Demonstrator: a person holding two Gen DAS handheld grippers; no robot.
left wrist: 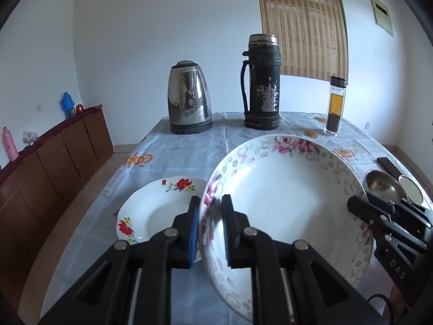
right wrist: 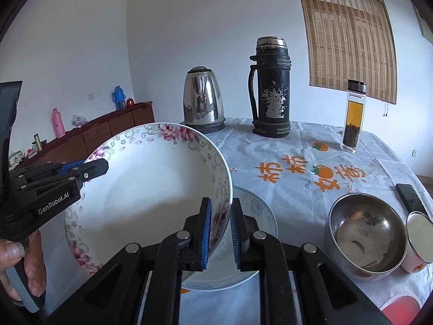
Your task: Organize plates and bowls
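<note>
The tabletop (right wrist: 297, 149) has a pale printed cloth on it, and way at the back sit a thermos (right wrist: 271, 86), a kettle (right wrist: 203, 100) and a tea bottle (right wrist: 353, 116). Front and center is the big floral bowl (right wrist: 151, 197), held up off the table and tilted, with both grippers on it: the left gripper (left wrist: 210, 224) has its fingers clamped on the bowl's left rim, and the right gripper (right wrist: 219, 233) is pinching the opposite rim, wall squeezed between its blue pads. Under the bowl's right edge there's a pale blue plate (right wrist: 257, 211) lying flat. Off to the left sits a red-flower plate (left wrist: 159, 205). A steel bowl (right wrist: 365, 233) is near the right edge, with a cup (right wrist: 419, 243) just beside it.
</note>
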